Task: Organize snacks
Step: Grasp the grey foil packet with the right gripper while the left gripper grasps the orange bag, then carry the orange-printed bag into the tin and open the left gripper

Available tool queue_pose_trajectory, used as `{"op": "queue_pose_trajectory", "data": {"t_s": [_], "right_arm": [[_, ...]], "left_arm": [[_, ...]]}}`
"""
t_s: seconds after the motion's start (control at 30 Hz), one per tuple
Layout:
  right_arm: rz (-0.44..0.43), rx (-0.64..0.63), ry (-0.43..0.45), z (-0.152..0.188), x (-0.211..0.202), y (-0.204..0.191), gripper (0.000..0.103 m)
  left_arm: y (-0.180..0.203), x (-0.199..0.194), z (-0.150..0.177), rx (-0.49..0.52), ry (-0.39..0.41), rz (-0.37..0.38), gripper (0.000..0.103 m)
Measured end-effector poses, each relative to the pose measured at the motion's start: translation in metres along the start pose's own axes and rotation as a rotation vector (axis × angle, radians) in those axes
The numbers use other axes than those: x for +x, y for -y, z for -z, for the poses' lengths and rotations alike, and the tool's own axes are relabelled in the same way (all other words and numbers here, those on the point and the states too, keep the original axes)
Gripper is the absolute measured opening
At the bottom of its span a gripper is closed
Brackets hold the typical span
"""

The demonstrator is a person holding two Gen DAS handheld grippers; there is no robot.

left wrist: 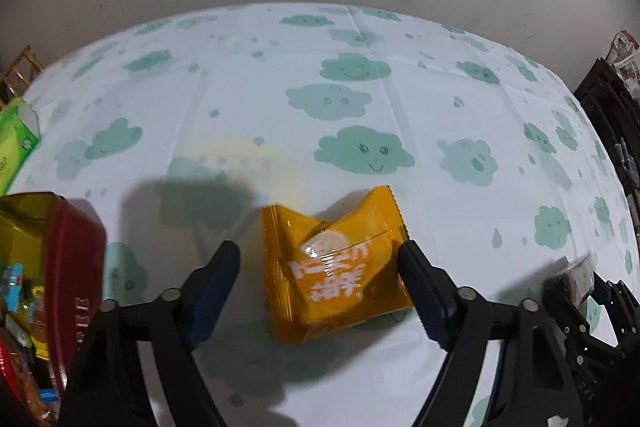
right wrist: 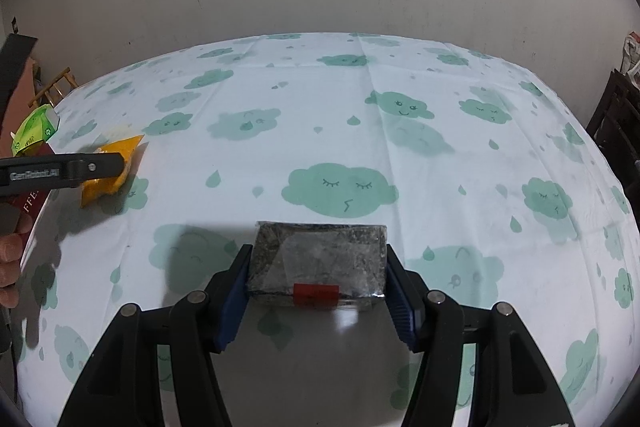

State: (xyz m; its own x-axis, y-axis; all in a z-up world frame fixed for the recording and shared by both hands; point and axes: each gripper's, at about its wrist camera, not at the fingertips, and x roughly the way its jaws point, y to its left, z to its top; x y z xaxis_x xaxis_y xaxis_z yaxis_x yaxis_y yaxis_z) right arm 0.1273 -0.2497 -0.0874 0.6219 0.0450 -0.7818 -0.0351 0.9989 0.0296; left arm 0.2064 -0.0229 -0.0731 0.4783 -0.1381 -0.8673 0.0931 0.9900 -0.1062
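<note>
My left gripper (left wrist: 320, 267) straddles the orange snack packet (left wrist: 334, 269) on the table (left wrist: 460, 115); its fingers are parted, the right one touching. My right gripper (right wrist: 316, 275) holds a dark wrapped bar (right wrist: 320, 255). I judge squeezing comes next, then carrying both to the red tin (left wrist: 76, 267).

Dark wrapped snack (right wrist: 318, 263) between gripper (right wrist: 318, 291) pads

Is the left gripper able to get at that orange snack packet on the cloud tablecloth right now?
Probably yes. The orange snack packet already lies between the left gripper's blue fingers. One touches its edge, the other stands clear, and nothing blocks it.
</note>
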Motion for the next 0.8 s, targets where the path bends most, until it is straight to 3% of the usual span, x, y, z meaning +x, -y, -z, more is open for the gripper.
{"op": "queue_pose_trajectory", "data": {"t_s": [0.13, 0.3, 0.8], "right_arm": [[0.000, 0.000, 0.000, 0.000, 0.000, 0.000, 0.062], [0.000, 0.000, 0.000, 0.000, 0.000, 0.000, 0.062], [0.028, -0.022, -0.007, -0.001, 0.001, -0.004, 0.062]], "left_arm": [[0.006, -0.001, 0.003, 0.022, 0.018, 0.015, 0.050], [0.008, -0.004, 0.009, 0.050, 0.029, -0.021, 0.023], [-0.006, -0.027, 0.034, 0.014, 0.013, -0.036, 0.020]]}}
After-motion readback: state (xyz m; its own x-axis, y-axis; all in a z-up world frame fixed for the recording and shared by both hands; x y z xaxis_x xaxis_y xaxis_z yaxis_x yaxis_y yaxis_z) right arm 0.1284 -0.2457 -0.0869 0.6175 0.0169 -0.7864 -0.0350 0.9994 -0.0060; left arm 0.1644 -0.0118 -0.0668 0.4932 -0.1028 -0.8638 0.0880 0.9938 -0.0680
